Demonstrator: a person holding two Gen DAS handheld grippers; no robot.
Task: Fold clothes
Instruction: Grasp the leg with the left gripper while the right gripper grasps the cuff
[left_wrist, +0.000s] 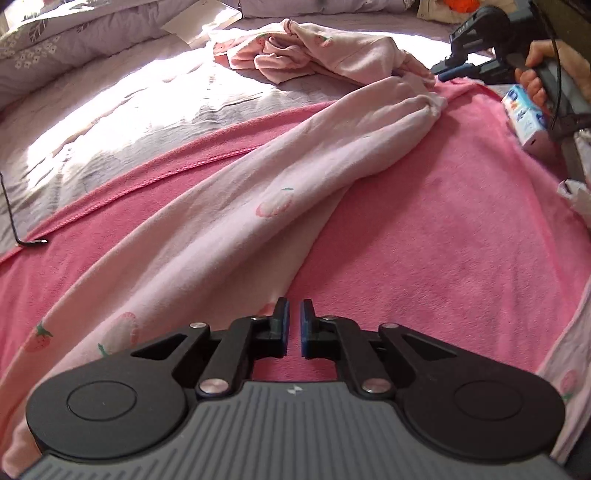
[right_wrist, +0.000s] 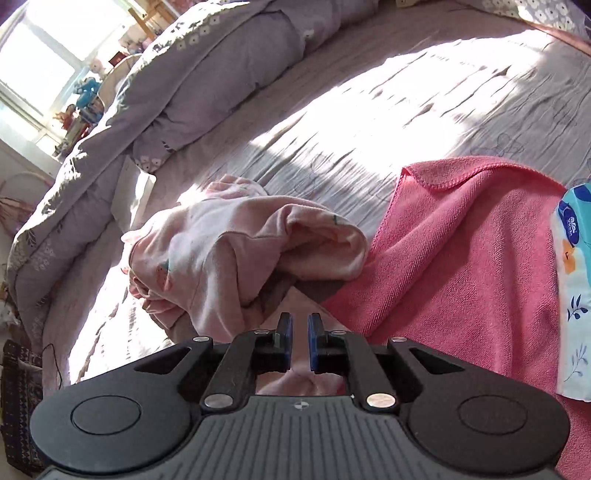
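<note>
Now my left gripper (left_wrist: 293, 321), jaws narrow and empty, sits at the near end of the pale pink garment (left_wrist: 258, 206). Its long axis runs toward the upper right. My right gripper (right_wrist: 300, 339), jaws nearly shut, grips that far end.

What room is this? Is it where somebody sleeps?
Most likely a bedroom. The clothes lie on a wide bed with a grey-purple sheet, a rolled-up flowery quilt sits along its far side, and a sunny window with toys on its sill is beyond.
</note>
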